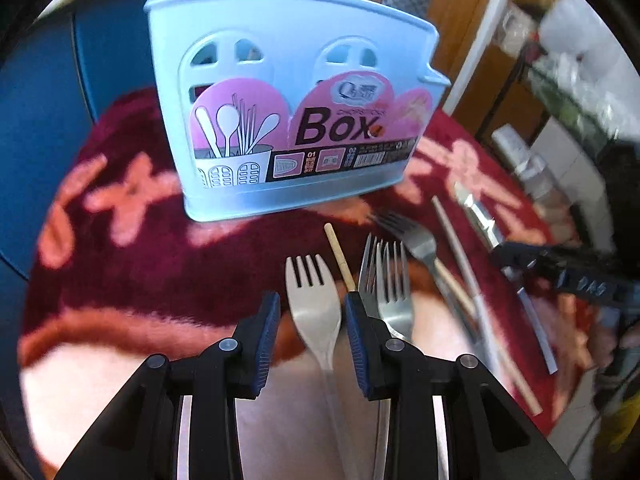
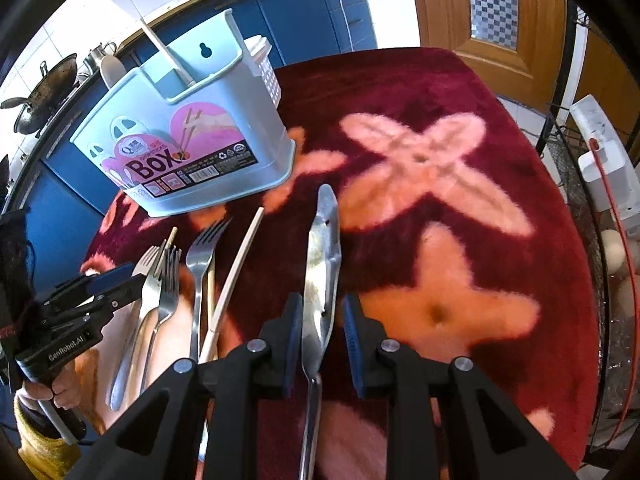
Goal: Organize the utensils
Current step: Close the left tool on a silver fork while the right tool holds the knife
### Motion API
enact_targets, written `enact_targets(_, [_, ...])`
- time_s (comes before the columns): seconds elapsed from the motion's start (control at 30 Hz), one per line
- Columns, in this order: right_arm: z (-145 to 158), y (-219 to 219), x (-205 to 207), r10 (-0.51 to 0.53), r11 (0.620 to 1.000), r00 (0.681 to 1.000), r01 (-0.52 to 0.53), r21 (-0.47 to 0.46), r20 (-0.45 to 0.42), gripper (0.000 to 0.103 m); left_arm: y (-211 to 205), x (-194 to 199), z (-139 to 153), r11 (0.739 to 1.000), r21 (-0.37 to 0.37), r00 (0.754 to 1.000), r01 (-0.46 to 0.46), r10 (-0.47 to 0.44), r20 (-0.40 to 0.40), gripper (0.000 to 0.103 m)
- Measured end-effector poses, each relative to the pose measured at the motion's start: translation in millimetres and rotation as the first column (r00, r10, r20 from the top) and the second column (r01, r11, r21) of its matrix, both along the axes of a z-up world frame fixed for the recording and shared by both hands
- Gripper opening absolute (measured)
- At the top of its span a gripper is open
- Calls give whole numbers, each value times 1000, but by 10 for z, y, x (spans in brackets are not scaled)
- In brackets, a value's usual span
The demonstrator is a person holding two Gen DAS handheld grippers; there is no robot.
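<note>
A pale blue utensil box (image 1: 288, 80) (image 2: 192, 128) stands upright at the back of the red flowered cloth (image 2: 500, 128). In it are a white spoon (image 2: 112, 68) and a pale stick (image 2: 168, 56). My left gripper (image 1: 312, 300) is open and points down over a steel fork (image 1: 314, 320) that lies flat between its pads, untouched. Two overlapping forks (image 1: 390, 280), another fork (image 1: 418, 242), a wooden chopstick (image 1: 340, 256) and a pale chopstick (image 1: 460, 248) lie to its right. My right gripper (image 2: 322, 299) straddles a steel knife (image 2: 322, 240) on the cloth, with gaps at both pads.
A white slotted basket (image 2: 266, 64) stands behind the box. Blue cabinets (image 2: 304, 4) and a wok (image 2: 44, 92) are beyond the table's far edge. A wooden door (image 2: 504, 20) is at the back right, and a wire rack (image 2: 600, 248) with eggs runs along the table's right edge.
</note>
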State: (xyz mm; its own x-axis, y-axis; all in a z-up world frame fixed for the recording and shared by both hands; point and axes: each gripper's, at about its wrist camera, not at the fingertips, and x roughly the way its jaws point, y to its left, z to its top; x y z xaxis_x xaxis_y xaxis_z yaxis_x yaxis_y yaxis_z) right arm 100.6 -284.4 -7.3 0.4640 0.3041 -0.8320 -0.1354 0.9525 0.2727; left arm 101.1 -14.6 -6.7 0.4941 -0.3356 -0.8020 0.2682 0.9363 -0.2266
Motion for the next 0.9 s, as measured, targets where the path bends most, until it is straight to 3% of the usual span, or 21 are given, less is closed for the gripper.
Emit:
enact_targets(0.17, [-14,16,68,6,1000,1000,-6,10,-12,24,93,66,-34,996,-90,999,-16,13,-34,27])
enact_targets(0.43, [-22,-49,189,1,996,998,4,90,-55,25,78,14,-24,992,-123,999,-3,-3,-52,26])
enact_targets(0.57, [-32,-25,197,5,998,999,-2,57,-46,11,33,12,-48,995,-95,997,-7,0,-71,26])
enact_targets(0.73, [-26,-16,146,24,999,999,-22,49,-32,7,40,35,-55,994,-112,995,-15,3,-103,25])
enact_targets(0.9, [-4,-22,104,21,997,1000,-19,79,-23,6,132,41,-80,973,-226,989,-43,10,-145,24])
